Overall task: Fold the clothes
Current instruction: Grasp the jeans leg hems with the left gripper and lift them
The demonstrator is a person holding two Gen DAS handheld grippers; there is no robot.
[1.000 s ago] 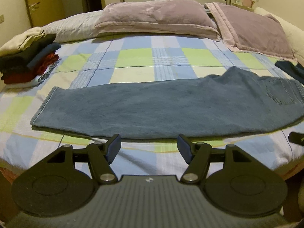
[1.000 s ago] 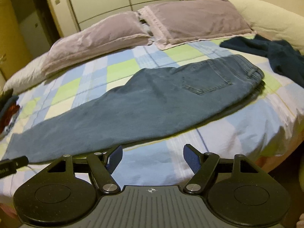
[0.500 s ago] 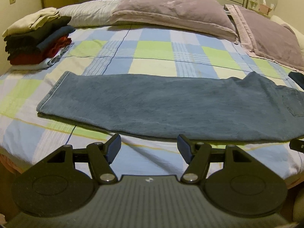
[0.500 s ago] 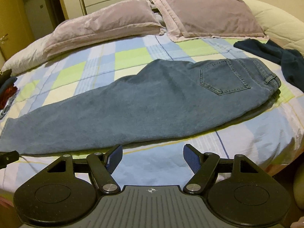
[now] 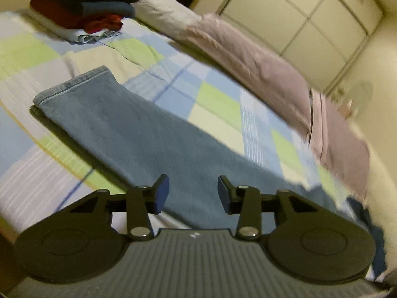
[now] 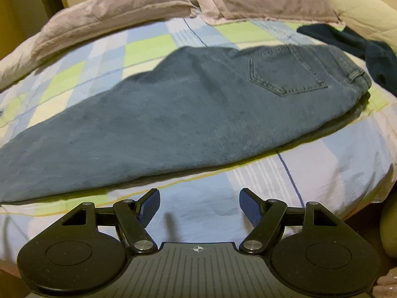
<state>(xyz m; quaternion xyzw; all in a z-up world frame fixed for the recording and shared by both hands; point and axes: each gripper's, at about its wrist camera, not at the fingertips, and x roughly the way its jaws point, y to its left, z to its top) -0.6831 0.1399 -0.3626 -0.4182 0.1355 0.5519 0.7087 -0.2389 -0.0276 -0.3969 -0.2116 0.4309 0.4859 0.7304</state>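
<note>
— On the bed [image 6: 322, 173], left to right, what's the risk?

— At the cuff end the hems [image 5: 72, 87] lie one on the other, edges nearly flush. If my left gripper [image 5: 193, 193] bites only the top layer, the under leg stays put and the fold goes skew. Denim is heavy and stiff, so a shallow pinch could slip out once lifted. That view is tilted and blurred, so I can't judge the height above the cloth.

— And the middle?

— A long unsupported span of jeans [image 6: 173, 114]. Carry one end over too fast and it drags or bunches on the checked cover.

— The right end?

— The waistband [image 6: 359, 79] is thick (pocket and belt loop up, so the seat side faces me) and sits close to a loose dark garment [image 6: 359, 44]. A wide sweep there could catch it.

— How do the jeans look?

— Faded blue, flat, leg laid on leg, stretched across the bed with cuffs left and waist right. Lengthwise fold is in place; no crosswise fold shows.

— Your grips?

— Both spread wide, holding nothing. My right gripper [image 6: 198, 208] hangs over bare cover, just short of the jeans' near edge.

— Anything else?

— A stack [image 5: 82, 7] of folded clothes at the far left.
</note>
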